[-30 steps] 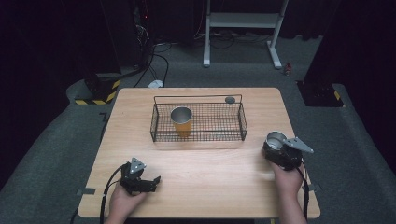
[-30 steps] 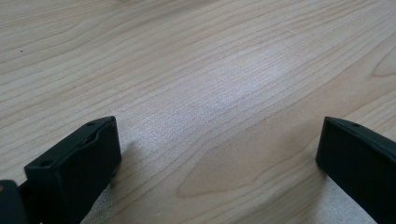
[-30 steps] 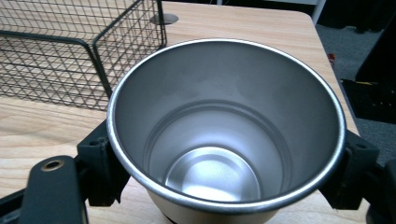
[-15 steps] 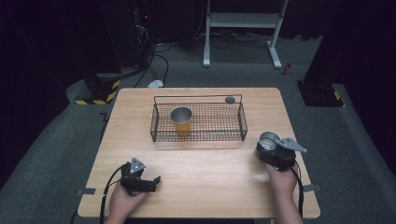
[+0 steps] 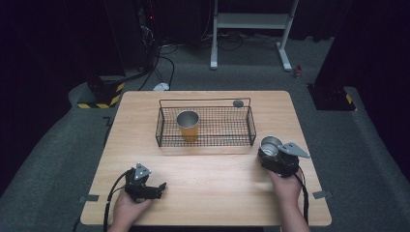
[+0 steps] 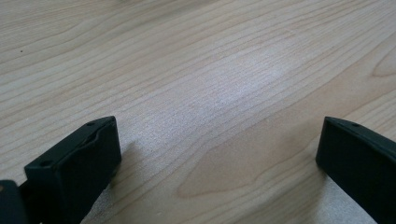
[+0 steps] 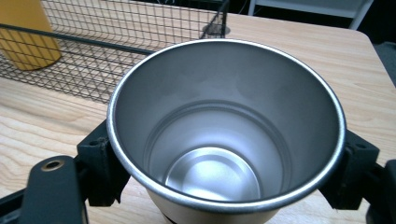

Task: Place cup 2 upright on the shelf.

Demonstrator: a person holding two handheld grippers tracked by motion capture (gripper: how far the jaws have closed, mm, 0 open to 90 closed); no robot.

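A: Nearest the person, what is the left tool (image 5: 153, 186) doing?

B: It rests low on the wooden tabletop (image 5: 212, 181) at the near left. In the left gripper view its two black jaws stand spread wide, with bare wood between them. It holds nothing.

A: And the right tool (image 5: 271, 153)?

B: It sits near the right edge of the tabletop, just beside the near right corner of a wire basket (image 5: 251, 126). Its jaws pinch a steel cup (image 7: 226, 126), one on each side, below the rim. The cup is upright and empty, with its mouth facing up.

A: What lies farther off?

B: Inside the basket stands an orange cup (image 5: 188, 125), toward its left end. Beyond the basket's far rim, a small dark round thing (image 5: 238, 103) lies on the tabletop; I cannot tell what it is.

A: What could go wrong from here?

B: My judgement: the steel cup looks smooth and tapered, and the jaws touch it at only two narrow places. If the hand tilts or lifts quickly, the cup might slide down or twist out. If it is carried toward the basket too low, its base could catch the basket's wire wall, which might shove the basket or knock the cup loose. Set down too close to the orange cup, it could tip that one over.
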